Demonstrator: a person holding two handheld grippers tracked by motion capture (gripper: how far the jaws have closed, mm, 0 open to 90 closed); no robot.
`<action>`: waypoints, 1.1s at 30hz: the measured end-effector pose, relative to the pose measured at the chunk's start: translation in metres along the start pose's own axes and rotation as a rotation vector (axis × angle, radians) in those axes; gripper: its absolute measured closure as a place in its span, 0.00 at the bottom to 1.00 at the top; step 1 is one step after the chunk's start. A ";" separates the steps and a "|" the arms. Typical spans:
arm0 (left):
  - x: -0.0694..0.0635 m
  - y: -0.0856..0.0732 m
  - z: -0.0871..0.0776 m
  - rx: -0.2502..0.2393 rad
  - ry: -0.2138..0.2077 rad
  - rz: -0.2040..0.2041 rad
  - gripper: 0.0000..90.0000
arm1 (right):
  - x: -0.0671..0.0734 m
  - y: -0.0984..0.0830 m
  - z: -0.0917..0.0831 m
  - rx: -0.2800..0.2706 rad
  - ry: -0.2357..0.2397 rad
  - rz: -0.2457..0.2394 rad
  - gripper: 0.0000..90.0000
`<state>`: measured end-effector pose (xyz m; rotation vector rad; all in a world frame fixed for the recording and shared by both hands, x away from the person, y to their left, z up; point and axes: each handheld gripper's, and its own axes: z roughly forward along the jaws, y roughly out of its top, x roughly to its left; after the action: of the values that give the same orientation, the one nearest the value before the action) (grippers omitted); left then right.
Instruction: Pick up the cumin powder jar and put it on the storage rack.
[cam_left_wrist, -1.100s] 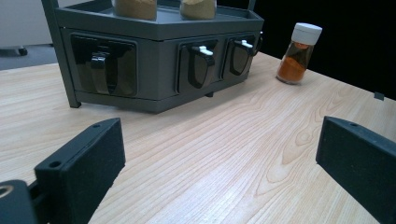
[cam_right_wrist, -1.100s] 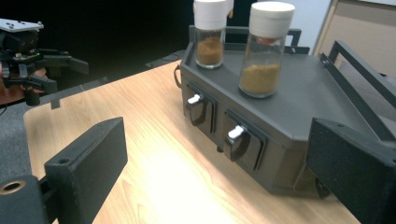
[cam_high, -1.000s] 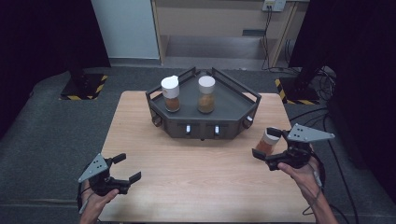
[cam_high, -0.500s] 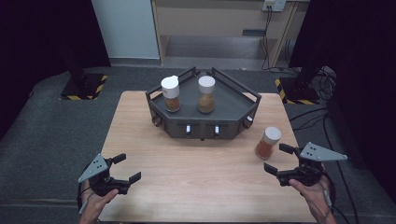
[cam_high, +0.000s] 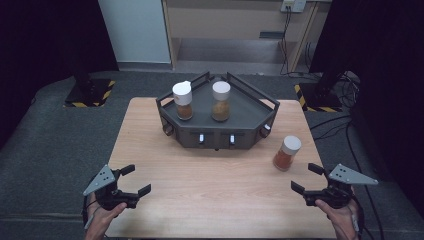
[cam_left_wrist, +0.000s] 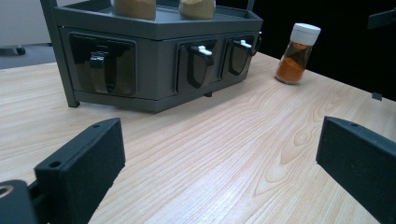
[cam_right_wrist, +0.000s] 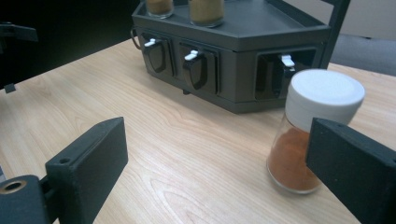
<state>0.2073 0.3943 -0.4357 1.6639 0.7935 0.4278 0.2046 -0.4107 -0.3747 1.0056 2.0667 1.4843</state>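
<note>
Right hand-held gripper (cam_high: 309, 180): we log its jaws wide apart, gripping nothing. Spice jar (cam_high: 287, 153), orange powder, white cap: upright on the bench (cam_high: 215, 190), just beyond those jaws. Left hand-held gripper (cam_high: 136, 180): also agape, empty. Rack (cam_high: 218, 134): carries two more jars.

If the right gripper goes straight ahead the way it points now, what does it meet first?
Probably the grey rack. The right gripper is open, and the orange spice jar stands off-centre before its right jaw, so that jaw might clip the jar first; depth is unclear.
</note>
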 end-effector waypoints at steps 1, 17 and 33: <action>0.000 0.000 0.000 0.000 0.000 0.000 0.00 | 0.002 -0.001 0.000 0.001 -0.013 -0.002 0.07; 0.000 0.000 0.000 -0.004 -0.005 0.004 0.00 | 0.006 -0.023 -0.006 0.002 -0.101 0.023 0.08; 0.000 0.001 0.002 0.004 -0.020 0.022 0.00 | 0.005 -0.031 -0.011 -0.015 -0.174 0.017 0.08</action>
<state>0.2088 0.3927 -0.4349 1.6797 0.7623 0.4249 0.1839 -0.4189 -0.3993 1.1073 1.9268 1.3665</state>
